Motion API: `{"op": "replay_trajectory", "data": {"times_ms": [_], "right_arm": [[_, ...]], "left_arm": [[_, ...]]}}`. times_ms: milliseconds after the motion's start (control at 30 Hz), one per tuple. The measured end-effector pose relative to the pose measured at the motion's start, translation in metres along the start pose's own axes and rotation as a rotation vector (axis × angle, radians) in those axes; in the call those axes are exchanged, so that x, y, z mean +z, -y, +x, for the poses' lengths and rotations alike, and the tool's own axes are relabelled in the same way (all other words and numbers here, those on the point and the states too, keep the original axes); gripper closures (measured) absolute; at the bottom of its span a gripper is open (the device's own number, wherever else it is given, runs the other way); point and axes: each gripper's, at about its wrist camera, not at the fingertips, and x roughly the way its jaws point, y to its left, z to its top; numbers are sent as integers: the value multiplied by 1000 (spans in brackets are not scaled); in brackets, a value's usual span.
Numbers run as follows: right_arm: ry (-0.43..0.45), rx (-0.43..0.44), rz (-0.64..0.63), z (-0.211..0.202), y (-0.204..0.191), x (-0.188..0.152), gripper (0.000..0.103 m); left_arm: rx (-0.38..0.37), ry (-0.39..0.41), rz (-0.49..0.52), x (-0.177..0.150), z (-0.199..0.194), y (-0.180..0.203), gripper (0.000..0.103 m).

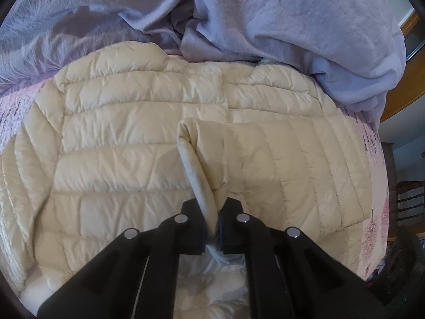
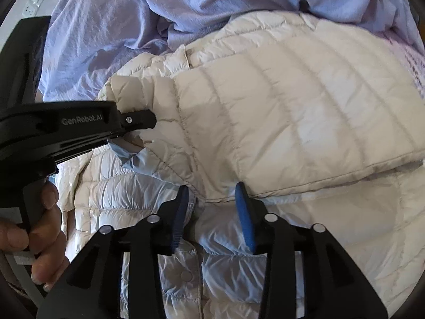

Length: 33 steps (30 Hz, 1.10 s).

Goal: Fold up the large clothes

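So there's a cream puffer jacket [image 1: 127, 138] spread flat on a bed, quilted rows running across it. A rumpled lilac blanket [image 1: 279, 18] is bunched up along the jacket's far edge, and a pale pink sheet [image 1: 372, 164] peeks out at the sides.

One sleeve [image 1: 287, 159] is folded in over the body of the jacket. The left gripper [image 1: 211, 222] is pinching the cuff end of that sleeve: the jaws are pressed together with a roll of cream fabric squeezed between them, and a bit of pale blue lining sticks out below the pads. From the right wrist view you can see the same gripper [image 2: 148, 119] coming in from the left side, its tip on the sleeve end, with the blue lining [image 2: 138, 159] flipped out just under it. A hand [image 2: 45, 228] is wrapped around its handle at the lower left.

The right gripper [image 2: 212, 202] has its jaws apart. Its blue pads [image 2: 245, 218] sit either side of the sleeve's [image 2: 292, 111] lower edge, but they aren't pressing on it, so nothing's actually held there. Below it you can see the jacket's front with a snap button [image 2: 186, 275] and more of the lining showing near the opening.
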Motion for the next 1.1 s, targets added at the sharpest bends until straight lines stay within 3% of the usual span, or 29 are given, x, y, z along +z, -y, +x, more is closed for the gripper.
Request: {"op": "replay_trajectory", "data": {"times_ms": [233,500,667,867,1100], "right_arm": [[92,-64,-39,-21,7,8,61],[177,-232,-48,-32,37,18,56],[179,-306,-51,-28,48,21,55],[150,-362,-63,-16,53,17,46],[97,-391,-65,3,58,9,39]], "left_arm": [[45,31,16,3,-9,-12,97],[126,65,69,-1,-14,-21,96],[171,73,92,-7,-8,-23,96],[205,58,85,-12,4,-27,95],[255,69,74,-12,5,-31,76]]}}
